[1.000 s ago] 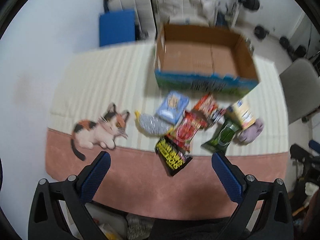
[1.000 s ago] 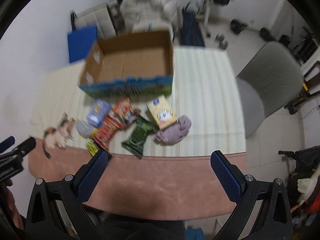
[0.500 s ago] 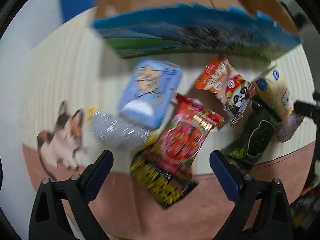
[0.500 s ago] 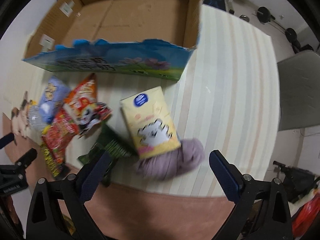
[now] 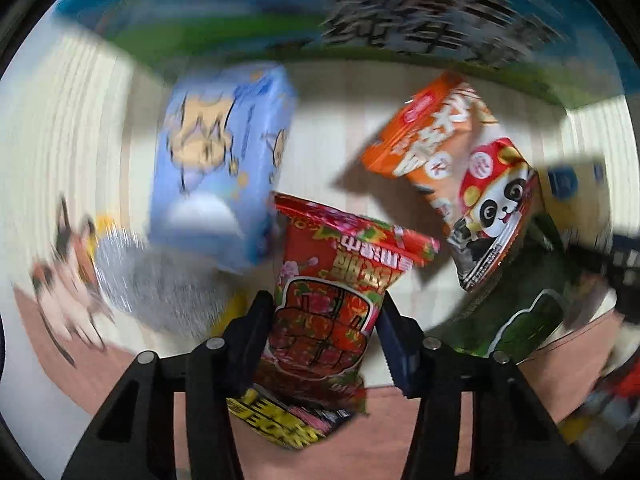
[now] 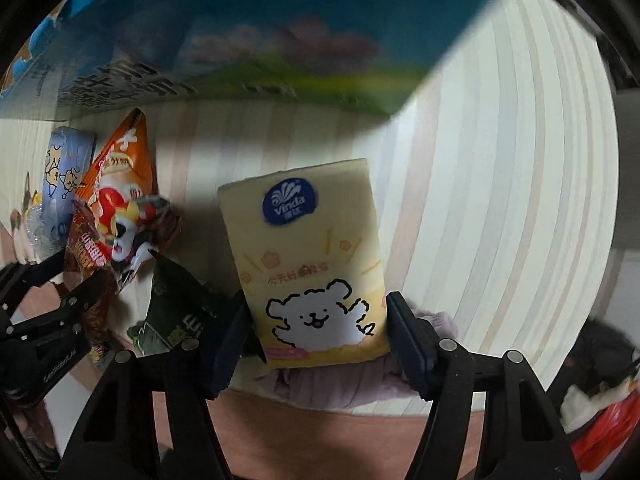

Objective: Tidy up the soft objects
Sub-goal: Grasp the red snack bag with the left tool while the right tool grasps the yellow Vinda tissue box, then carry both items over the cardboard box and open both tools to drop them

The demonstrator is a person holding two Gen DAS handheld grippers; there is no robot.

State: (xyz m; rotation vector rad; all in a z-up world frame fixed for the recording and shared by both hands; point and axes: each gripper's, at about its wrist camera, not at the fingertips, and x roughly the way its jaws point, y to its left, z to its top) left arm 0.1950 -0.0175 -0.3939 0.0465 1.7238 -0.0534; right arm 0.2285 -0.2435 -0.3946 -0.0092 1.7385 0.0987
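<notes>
My left gripper (image 5: 326,322) is shut on a red snack bag (image 5: 336,292), its fingers pressing the bag's two sides. A black and yellow bag (image 5: 280,424) lies under it. My right gripper (image 6: 318,332) is closed around a yellow Vinda tissue pack (image 6: 308,256), with both fingers against the pack's sides. A purple cloth (image 6: 344,384) lies under the pack. The left gripper's black body (image 6: 36,320) shows at the left of the right wrist view.
A blue-sided cardboard box (image 5: 280,12) stands just behind the items. A blue tissue pack (image 5: 224,184), an orange panda bag (image 5: 460,160), a green bag (image 5: 516,312), a silver scrubber (image 5: 160,292) and a cat toy (image 5: 64,272) lie on the striped cloth.
Both grippers have dropped down close to the table and closed. The left one has taken hold of the red bag, the right one the yellow tissue pack.
</notes>
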